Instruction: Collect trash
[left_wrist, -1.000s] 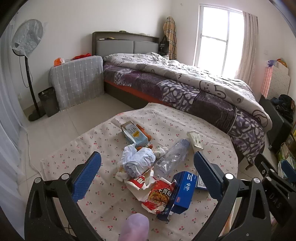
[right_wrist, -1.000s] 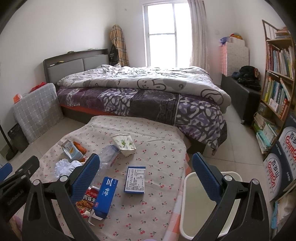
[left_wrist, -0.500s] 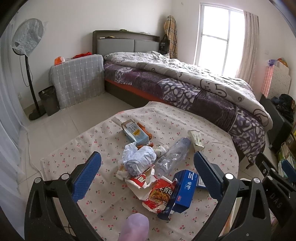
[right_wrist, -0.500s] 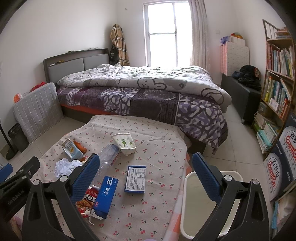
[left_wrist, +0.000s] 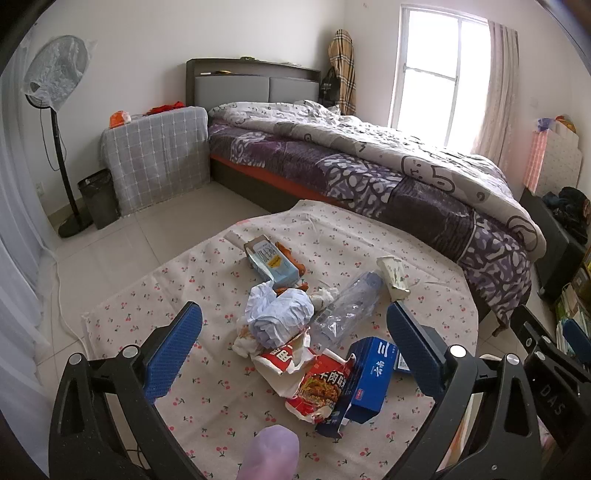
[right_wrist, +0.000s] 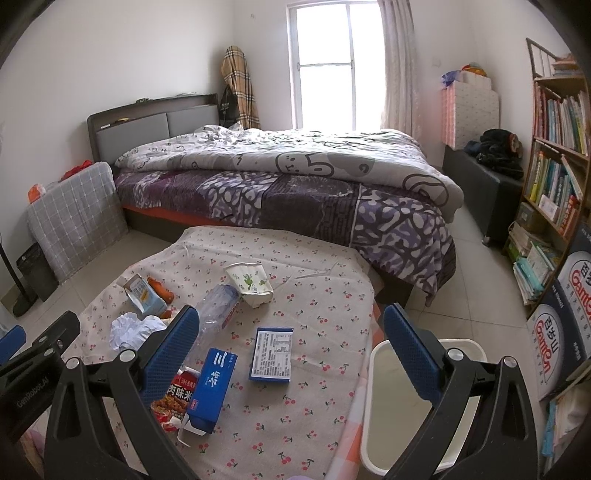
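Note:
Trash lies on a cherry-print tablecloth (left_wrist: 207, 402): a crumpled white-blue bag (left_wrist: 280, 314), a clear plastic bottle (left_wrist: 345, 306), a red noodle wrapper (left_wrist: 321, 384), a tall blue box (left_wrist: 369, 380), a light blue carton (left_wrist: 271, 260) and a crushed paper cup (right_wrist: 249, 282). A flat blue box (right_wrist: 271, 354) lies label up. A white bin (right_wrist: 380, 406) stands right of the table. My left gripper (left_wrist: 293, 347) is open above the pile. My right gripper (right_wrist: 290, 343) is open above the flat box.
A bed (right_wrist: 314, 192) stands behind the table. A bookshelf (right_wrist: 557, 166) and stacked cartons (right_wrist: 565, 354) are at the right. A fan (left_wrist: 55, 110), a black bin (left_wrist: 98, 197) and a covered cabinet (left_wrist: 159, 155) stand at the left wall.
Both grippers have drifted slightly closer to the table; the trash sits a little lower in view. Nothing was taken hold of.

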